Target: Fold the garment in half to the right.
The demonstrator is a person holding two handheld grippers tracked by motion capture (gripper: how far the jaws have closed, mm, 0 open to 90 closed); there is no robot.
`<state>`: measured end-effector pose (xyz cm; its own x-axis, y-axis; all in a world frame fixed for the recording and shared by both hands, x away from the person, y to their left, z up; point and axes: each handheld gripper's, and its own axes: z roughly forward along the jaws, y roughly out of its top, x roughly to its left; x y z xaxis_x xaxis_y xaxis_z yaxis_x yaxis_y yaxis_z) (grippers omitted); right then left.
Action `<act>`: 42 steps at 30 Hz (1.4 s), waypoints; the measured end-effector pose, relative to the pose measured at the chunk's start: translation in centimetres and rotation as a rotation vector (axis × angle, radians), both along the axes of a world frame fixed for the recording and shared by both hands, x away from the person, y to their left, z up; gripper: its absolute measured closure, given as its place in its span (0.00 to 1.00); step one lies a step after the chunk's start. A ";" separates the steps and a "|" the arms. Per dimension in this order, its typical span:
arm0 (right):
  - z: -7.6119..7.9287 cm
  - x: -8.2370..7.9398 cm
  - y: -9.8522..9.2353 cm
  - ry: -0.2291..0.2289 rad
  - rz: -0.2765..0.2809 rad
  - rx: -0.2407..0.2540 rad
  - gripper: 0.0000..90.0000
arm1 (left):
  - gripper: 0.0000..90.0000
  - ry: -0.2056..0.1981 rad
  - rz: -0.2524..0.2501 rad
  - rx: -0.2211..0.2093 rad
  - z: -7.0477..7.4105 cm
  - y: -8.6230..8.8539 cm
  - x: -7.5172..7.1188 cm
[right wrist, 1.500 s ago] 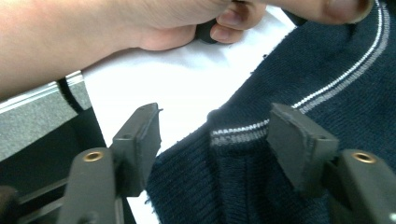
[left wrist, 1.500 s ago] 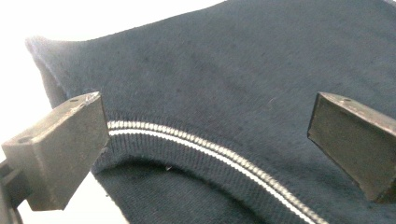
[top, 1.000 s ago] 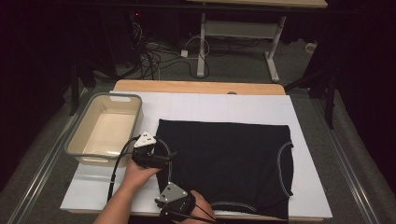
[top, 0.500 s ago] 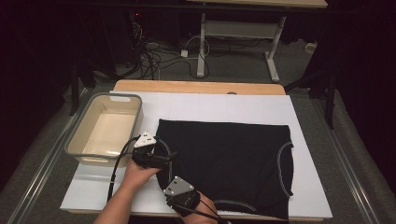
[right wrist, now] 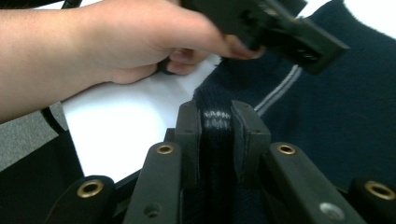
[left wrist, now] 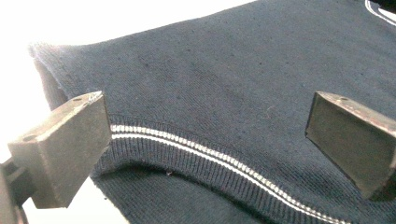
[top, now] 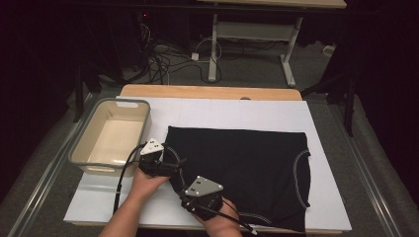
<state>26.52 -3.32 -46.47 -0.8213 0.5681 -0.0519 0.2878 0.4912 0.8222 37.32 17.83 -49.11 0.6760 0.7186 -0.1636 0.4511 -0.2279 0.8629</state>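
A black knit garment (top: 242, 158) with white-striped trim lies flat on the white board (top: 237, 111). My left gripper (top: 174, 165) sits at its left edge. In the left gripper view its jaws stand wide open (left wrist: 205, 135) over the striped band (left wrist: 196, 147), and the pads press on nothing. My right gripper (top: 185, 188) is at the garment's near left corner. Its jaws have just been closing. In the right gripper view they are shut (right wrist: 217, 121) on a raised fold of the striped edge. The left hand (right wrist: 107, 42) and left gripper (right wrist: 299, 37) are just beyond.
A beige tub (top: 79, 153) stands at the board's left side, close to my left gripper. The wooden table edge (top: 207, 91) runs along the far side. Beyond it are a desk frame (top: 286, 64) and floor cables (top: 163, 54).
My right gripper has closed on the garment's edge, moved up and right in the high view, and lifted a fold. The left gripper has stayed in place.
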 end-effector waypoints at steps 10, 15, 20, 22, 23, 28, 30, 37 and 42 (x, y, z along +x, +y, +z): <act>-1.7 1.3 -3.9 -0.004 -0.044 0.129 0.84 | 0.00 -0.003 -0.001 0.006 0.0 -0.1 0.0; -1.9 1.1 -4.1 -0.027 -0.058 0.141 0.84 | 0.00 -0.003 -0.002 0.008 0.0 -0.1 -0.1; -2.0 1.1 -4.2 -0.021 -0.061 0.157 0.84 | 0.00 -0.001 0.005 0.017 0.0 -0.1 -0.2; -2.0 1.1 -4.2 -0.025 -0.062 0.154 0.84 | 0.00 0.002 0.006 0.015 0.0 -0.1 -0.1; -2.0 1.0 -4.2 -0.030 -0.061 0.149 0.84 | 0.00 0.003 0.008 0.016 0.0 -0.1 -0.1; -2.1 0.8 -4.0 -0.041 -0.052 0.137 0.84 | 0.00 0.012 0.017 0.017 0.0 -0.2 0.0; -2.1 0.9 -4.1 -0.034 -0.051 0.138 0.84 | 0.00 0.018 0.021 0.021 0.0 -0.3 0.1; -2.1 1.0 -4.1 -0.023 -0.043 0.140 0.84 | 0.00 0.060 0.019 0.051 0.3 -0.8 1.1; -2.1 1.0 -4.1 -0.025 -0.044 0.140 0.84 | 0.00 0.055 0.032 0.051 0.9 -1.4 2.0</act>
<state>27.54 -7.38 -48.53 -0.7949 0.6067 0.0108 0.2854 0.3582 0.8890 39.33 16.41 -48.25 0.6433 0.7481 -0.1629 0.5056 -0.2552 0.8242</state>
